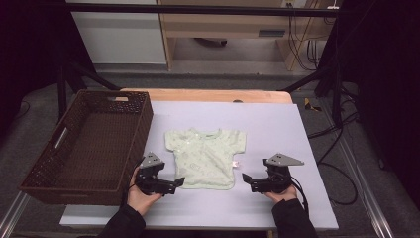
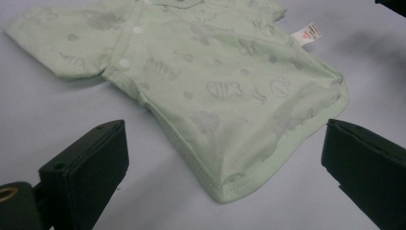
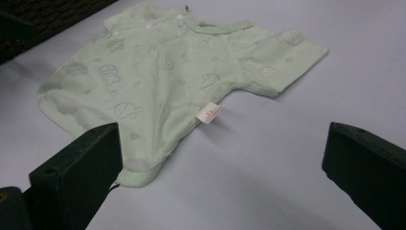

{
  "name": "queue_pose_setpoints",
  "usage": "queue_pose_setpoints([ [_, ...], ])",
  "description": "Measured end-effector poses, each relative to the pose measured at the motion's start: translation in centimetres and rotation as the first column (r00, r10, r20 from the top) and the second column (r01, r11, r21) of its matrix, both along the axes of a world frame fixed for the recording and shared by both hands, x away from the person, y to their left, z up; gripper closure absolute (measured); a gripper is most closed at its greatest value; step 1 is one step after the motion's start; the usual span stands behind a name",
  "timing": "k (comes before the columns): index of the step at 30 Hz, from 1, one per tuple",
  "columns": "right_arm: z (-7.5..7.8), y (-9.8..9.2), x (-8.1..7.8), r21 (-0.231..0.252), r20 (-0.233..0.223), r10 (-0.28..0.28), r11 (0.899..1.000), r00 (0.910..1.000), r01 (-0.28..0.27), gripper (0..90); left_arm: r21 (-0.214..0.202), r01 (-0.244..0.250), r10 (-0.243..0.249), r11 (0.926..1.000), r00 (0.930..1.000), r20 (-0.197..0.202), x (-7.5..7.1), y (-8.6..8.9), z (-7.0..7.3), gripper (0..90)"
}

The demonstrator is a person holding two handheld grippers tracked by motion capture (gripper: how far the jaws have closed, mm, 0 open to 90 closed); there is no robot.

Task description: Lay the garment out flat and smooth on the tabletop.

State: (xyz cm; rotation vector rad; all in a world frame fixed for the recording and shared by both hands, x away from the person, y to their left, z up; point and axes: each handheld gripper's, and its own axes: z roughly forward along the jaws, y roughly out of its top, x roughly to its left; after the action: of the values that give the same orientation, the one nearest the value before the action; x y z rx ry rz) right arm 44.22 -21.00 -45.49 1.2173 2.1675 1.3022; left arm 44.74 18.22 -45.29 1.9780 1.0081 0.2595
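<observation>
The small pale-green shirt (image 1: 206,157) lies spread flat, front up, on the lilac surface (image 1: 277,129), just right of the brown woven basket (image 1: 89,144), with both sleeves out and its hem toward the person. The left gripper (image 1: 179,182) sits at the lower left hem corner and the right gripper (image 1: 246,178) just off the lower right corner, both with fingers wide and holding nothing. By my reading the laying-out is done; any folding, or moving it to the basket, remains.

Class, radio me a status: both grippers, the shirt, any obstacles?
Left hand-held gripper open, right hand-held gripper open. Shirt flat on mat, unheld. Basket at left, nothing blocking.
</observation>
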Motion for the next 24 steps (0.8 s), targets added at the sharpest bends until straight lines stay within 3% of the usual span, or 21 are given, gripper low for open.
queue_pose_setpoints([
  [10, -0.1, -0.9, 0.1, 0.012, 0.000, 0.002, 1.000, 1.0000, -0.002, 0.7, -0.034, 0.018, -0.017, 0.9992, 0.9993, 0.033, 1.4, 0.2, 1.1, 1.1],
  [15, -0.3, -1.2, 0.0, 0.017, -0.008, -0.001, 1.000, 1.0000, 0.001, 0.7, -0.048, 0.001, 0.001, 0.9988, 0.9990, 0.046, 2.7, -0.3, 1.4, 2.0],
  [24, -0.2, -1.2, 0.0, 0.012, -0.002, -0.002, 1.000, 1.0000, 0.002, 0.7, -0.037, -0.004, 0.006, 0.9993, 0.9988, 0.048, 4.8, -1.3, 2.0, 2.4],
])
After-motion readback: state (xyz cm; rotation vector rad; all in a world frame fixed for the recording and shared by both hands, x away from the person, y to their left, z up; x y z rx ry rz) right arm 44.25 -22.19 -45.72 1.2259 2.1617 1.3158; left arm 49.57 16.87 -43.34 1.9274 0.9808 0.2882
